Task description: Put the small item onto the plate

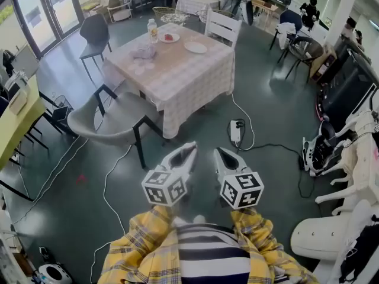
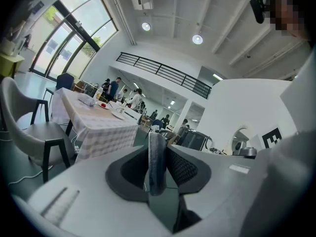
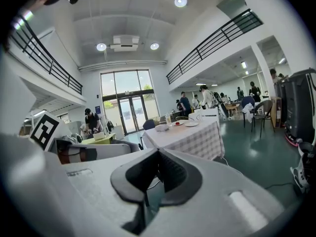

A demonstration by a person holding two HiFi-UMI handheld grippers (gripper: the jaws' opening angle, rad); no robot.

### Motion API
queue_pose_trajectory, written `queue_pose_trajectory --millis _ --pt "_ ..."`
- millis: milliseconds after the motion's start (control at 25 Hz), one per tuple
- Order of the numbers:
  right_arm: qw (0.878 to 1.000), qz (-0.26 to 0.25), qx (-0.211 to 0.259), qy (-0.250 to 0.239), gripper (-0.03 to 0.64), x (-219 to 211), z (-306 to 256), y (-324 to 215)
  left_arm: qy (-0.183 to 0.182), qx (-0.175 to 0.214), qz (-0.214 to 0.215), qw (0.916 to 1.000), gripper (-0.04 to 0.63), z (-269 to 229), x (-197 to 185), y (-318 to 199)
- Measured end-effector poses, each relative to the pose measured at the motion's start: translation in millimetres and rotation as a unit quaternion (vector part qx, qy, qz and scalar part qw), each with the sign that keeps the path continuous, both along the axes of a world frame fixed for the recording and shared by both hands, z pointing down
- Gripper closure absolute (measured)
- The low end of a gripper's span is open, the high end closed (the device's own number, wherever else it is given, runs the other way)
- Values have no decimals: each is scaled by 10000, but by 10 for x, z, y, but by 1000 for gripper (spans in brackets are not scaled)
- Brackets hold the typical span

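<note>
Both grippers are held low against the body, well apart from the table point(image 1: 177, 76), so the task is judged not yet begun. Trouble is most likely on the way there. Cables point(image 1: 108, 182) are strewn over the floor and a grey chair point(image 1: 109, 120) is parked at the table's near corner, so a foot could be caught or the chair knocked. Further off, the small red item point(image 1: 169, 37) is seen on a plate point(image 1: 176, 39) beside the bottle point(image 1: 153, 31), with an empty plate point(image 1: 195, 47) near it. The bottle could be tipped by a careless reach.

The fingers point(image 2: 180, 168) of the left gripper point(image 1: 190, 149) are set close around a grey strip point(image 2: 157, 162) that stands upright between them and appears pinched. What the strip is cannot be told. The fingers point(image 3: 170, 171) of the right gripper point(image 1: 220, 152) are pressed together on nothing.
</note>
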State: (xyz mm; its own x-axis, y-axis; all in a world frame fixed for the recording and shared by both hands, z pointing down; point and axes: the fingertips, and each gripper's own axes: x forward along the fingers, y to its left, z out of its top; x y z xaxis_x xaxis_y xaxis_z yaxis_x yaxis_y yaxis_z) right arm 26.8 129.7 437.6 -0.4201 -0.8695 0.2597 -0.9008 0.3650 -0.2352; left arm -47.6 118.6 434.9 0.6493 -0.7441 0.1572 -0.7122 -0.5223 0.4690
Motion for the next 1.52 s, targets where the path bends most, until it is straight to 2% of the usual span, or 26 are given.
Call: queue_pose_trajectory --millis 480,880,1200,1520 --pt "10000 -87 21 35 620 159 2 72 55 2 -69 10000 491 1 151 84" --pt "9998 -189 -69 9 620 117 56 18 21 -69 -105 9999 491 35 137 76" --pt "9997 -159 -157 119 620 100 102 -297 130 -112 -50 9998 491 62 123 -298" --pt "9995 -63 -159 248 620 -34 62 -989 210 -136 1 9997 491 56 -60 -991"
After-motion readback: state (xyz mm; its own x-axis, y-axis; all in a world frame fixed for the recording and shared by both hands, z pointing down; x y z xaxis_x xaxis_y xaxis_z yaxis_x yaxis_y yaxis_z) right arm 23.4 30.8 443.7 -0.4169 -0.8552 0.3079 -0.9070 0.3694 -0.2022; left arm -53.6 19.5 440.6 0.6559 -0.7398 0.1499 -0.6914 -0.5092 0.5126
